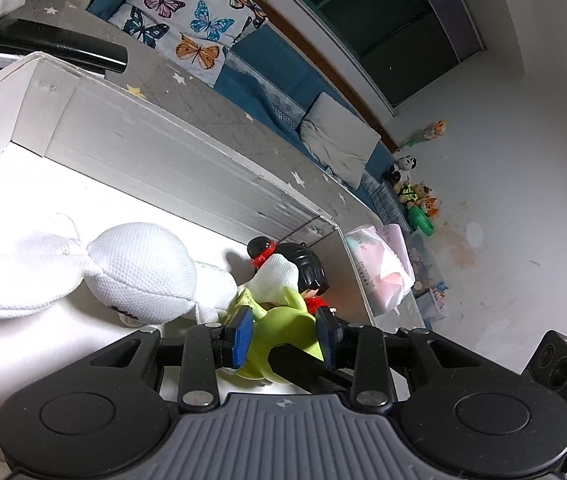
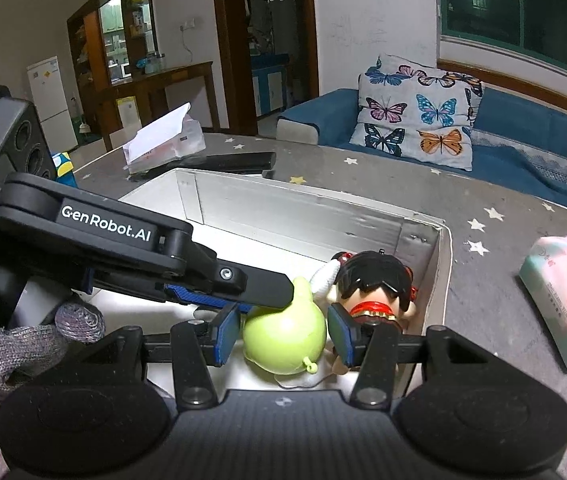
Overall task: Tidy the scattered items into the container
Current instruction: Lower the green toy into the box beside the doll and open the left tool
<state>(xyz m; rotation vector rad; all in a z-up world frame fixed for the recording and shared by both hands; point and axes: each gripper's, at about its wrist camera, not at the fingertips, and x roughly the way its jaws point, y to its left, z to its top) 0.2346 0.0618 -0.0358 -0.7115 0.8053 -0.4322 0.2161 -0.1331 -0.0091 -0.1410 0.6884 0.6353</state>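
Two grippers meet over the white box point(image 2: 441, 276): the right gripper point(image 2: 283, 330) brackets the green pear toy point(image 2: 283, 334) with a gap at each pad, while the left gripper point(image 1: 285, 330) straddles the same pear, contact unclear. Just behind lie a black-haired doll point(image 2: 375, 284) and white plush point(image 1: 139, 268) inside; beyond, a tissue pack point(image 2: 563, 296) rests on the star-patterned table point(image 2: 483, 208).

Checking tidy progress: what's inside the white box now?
White box holds a green pear-shaped toy, a black-haired doll figure and a white mesh plush. Both tools hide the floor beneath the toys.
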